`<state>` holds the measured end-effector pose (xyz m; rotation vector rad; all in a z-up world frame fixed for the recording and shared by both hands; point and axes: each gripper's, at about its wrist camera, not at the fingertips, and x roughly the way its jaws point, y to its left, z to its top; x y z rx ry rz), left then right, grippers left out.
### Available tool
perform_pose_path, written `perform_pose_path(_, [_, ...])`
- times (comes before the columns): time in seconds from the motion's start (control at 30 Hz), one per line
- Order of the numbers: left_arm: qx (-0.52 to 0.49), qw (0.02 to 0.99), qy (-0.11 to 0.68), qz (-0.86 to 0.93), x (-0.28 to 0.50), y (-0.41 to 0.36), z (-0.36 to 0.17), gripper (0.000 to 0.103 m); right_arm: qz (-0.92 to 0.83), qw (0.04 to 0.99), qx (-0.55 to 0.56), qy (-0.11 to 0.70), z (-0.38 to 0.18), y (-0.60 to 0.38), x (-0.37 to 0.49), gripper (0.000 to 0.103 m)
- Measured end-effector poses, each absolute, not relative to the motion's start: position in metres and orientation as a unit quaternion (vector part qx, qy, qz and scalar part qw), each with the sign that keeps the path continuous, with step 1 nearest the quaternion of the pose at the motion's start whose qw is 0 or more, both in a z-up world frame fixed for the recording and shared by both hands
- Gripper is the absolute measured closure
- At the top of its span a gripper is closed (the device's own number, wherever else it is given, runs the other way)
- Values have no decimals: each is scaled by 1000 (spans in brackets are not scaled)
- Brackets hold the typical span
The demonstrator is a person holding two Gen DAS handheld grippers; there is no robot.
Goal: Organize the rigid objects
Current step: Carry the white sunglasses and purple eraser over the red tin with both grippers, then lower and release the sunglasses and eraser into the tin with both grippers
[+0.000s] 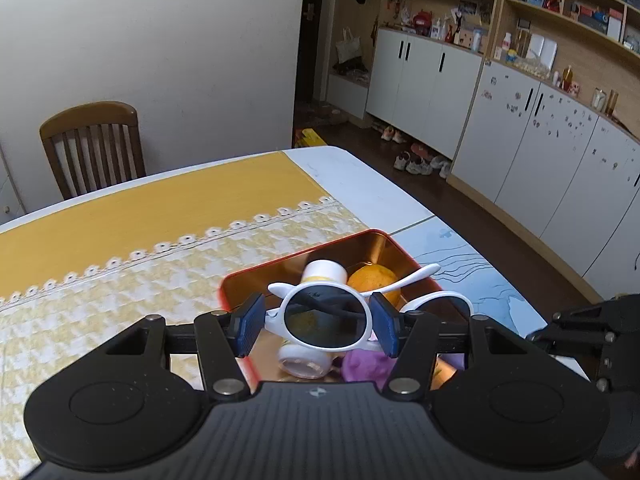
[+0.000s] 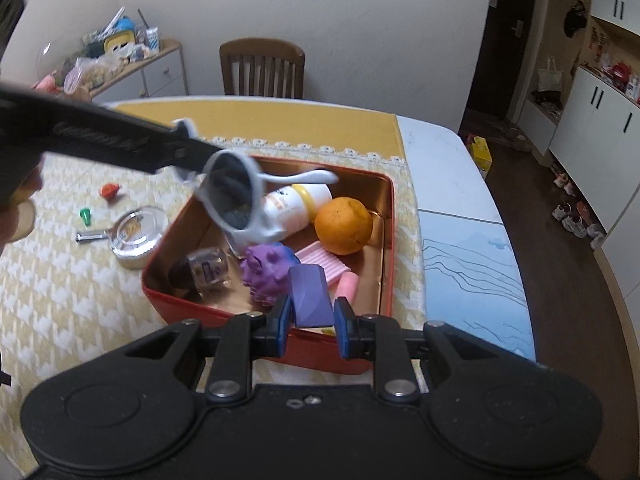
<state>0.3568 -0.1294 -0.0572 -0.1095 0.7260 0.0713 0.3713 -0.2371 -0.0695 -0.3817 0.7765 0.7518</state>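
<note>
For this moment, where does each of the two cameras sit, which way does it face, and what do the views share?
Left wrist: rides on the left gripper, looking forward and down over the red tin toward a chair and cabinets; its pads clamp white sunglasses; the right gripper's edge shows at right.
Right wrist: rides on the right gripper, looking down into the red tin; its pads hold a purple block; the left gripper reaches in from the left, a hand at the edge.
Shared: tin, sunglasses, orange, white bottle, yellow tablecloth.

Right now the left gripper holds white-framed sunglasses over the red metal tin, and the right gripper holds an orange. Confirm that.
Wrong on one count: the right gripper holds a purple block, as the right wrist view shows. The orange lies in the red metal tin. The left gripper holds the white-framed sunglasses.
</note>
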Motion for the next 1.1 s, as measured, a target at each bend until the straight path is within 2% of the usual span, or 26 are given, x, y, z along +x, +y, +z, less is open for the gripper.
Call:
perform_pose_path(0.13, [-33,931,361,39,377,-141,-66,47,360,833,-196,372,-76,-233,380,84])
perform_pose_path(0.5, [-1,922,382,57,408,-151,-95,46,376,817,-207,384,-87,-229,397,86])
perform_pose_path(1.1, [25,910,411,40,412,-167,-108,46,392,814,-185,387,-86,-236,400,75])
